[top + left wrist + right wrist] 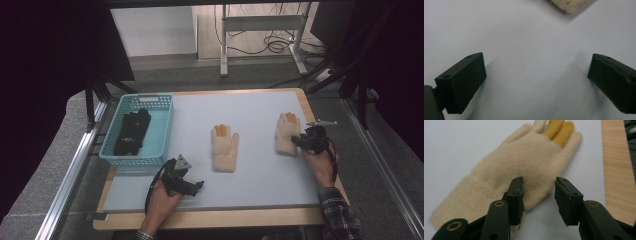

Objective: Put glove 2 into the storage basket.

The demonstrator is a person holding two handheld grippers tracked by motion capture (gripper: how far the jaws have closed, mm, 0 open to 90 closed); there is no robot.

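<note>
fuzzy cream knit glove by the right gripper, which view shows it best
The right gripper view: the fuzzy cream knit glove shows close up, with its yellow fingertips. The high view shows it small. The left gripper view catches a cream scrap, unclear which glove.

From your seat, the basket (161, 131) sits on the bench (260, 185) at about ten o'clock, with a pair of gloves (131, 132) lying in it. One glove (224, 148) lies at twelve o'clock, mid-bench, fingers pointing away from you. A second glove (286, 133) lies at two o'clock, near the right edge. Your left gripper (186, 183) rests on the bench at seven o'clock, before the basket. Your right gripper (303, 142) sits at the second glove's right edge, at four o'clock of it.
</note>
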